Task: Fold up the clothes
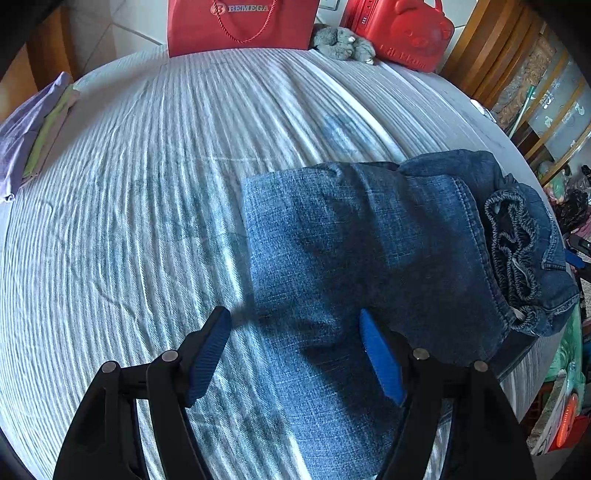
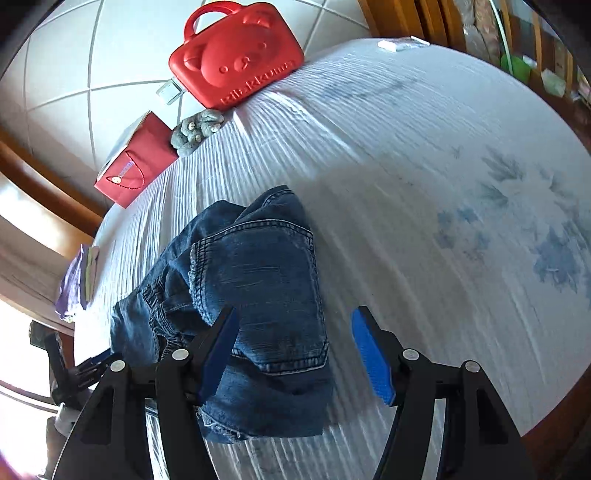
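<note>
In the left wrist view the left gripper [image 1: 295, 350] hangs over the near part of the jeans [image 1: 369, 251], its two blue-padded fingers [image 1: 207, 362] spread wide with nothing between them; whether the pads touch the denim cannot be told. The jeans lie folded on the striped bedsheet [image 1: 129, 221], running from 6 o'clock out to 3 o'clock, where the gathered elastic waistband sits on top of the stack.

In the right wrist view the right gripper [image 2: 295, 350] is likewise wide apart and grips nothing. Its left finger [image 2: 218, 358] is over the jeans [image 2: 258, 288] beside a back pocket; its right finger is over bare sheet [image 2: 443, 184]. At 8 o'clock, low and partly hidden, the other gripper shows as a dark shape at the bed's edge.

Farther off, a small stack of folded clothes [image 1: 33, 136] in lilac and green lies at 10 o'clock in the left view. At 12 o'clock stands a red paper bag [image 1: 240, 26] printed "BEMEGA", then a grey plush toy [image 1: 343, 42] and a red bear-faced case [image 1: 402, 33] at 1 o'clock. The case's embossed lettering is clearer in the right view but not fully legible. Only the right view shows the blue leaf print on the sheet at 3 o'clock.
</note>
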A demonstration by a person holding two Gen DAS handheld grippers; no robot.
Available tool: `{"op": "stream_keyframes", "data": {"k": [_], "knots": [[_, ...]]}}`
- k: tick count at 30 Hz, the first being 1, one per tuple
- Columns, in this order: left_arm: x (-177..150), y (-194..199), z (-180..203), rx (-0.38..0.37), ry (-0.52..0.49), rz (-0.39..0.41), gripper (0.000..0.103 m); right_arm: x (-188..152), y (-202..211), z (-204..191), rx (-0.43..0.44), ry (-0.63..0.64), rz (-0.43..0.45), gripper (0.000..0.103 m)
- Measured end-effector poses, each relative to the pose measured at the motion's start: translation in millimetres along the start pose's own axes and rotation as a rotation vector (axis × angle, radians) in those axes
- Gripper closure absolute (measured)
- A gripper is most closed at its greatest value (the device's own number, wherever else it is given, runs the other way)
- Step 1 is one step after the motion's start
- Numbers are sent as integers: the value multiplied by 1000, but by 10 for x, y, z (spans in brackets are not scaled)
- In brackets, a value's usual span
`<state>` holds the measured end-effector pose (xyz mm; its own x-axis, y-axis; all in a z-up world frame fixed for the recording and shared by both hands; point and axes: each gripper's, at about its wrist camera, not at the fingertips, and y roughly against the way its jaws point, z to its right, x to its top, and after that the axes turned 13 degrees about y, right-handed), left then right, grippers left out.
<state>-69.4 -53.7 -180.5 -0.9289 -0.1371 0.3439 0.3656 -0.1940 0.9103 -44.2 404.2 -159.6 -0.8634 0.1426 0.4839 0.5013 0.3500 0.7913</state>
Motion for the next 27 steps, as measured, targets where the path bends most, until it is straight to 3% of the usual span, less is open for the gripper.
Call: {"op": "stream_keyframes", "data": {"k": [5, 9, 10, 12, 14, 20, 25, 27], "knots": [[-22, 13, 69, 52, 24, 9, 30, -13, -374, -79, 103, 30, -100, 40], [-60, 100, 51, 60, 46, 25, 30, -125, -517, -106, 110, 60, -155, 40], [-71, 119, 44, 62, 49, 28, 30, -125, -546, -125, 102, 65, -166, 55], [-85, 178, 3, 60, 56, 37, 30, -124, -603, -163, 86, 75, -187, 69], [-89, 261, -53, 51, 65, 52, 30, -74, -465, -313, 112, 93, -152, 83], [-49, 629, -302, 19, 63, 127, 30, 151, 122, -1540, 295, 337, -8, 83], [-53, 910, -529, 3, 76, 178, 30, 24, -321, -2544, 425, 453, -77, 73], [-36, 944, -551, 5, 80, 181, 30, -96, -668, -2824, 461, 458, -170, 71]]}}
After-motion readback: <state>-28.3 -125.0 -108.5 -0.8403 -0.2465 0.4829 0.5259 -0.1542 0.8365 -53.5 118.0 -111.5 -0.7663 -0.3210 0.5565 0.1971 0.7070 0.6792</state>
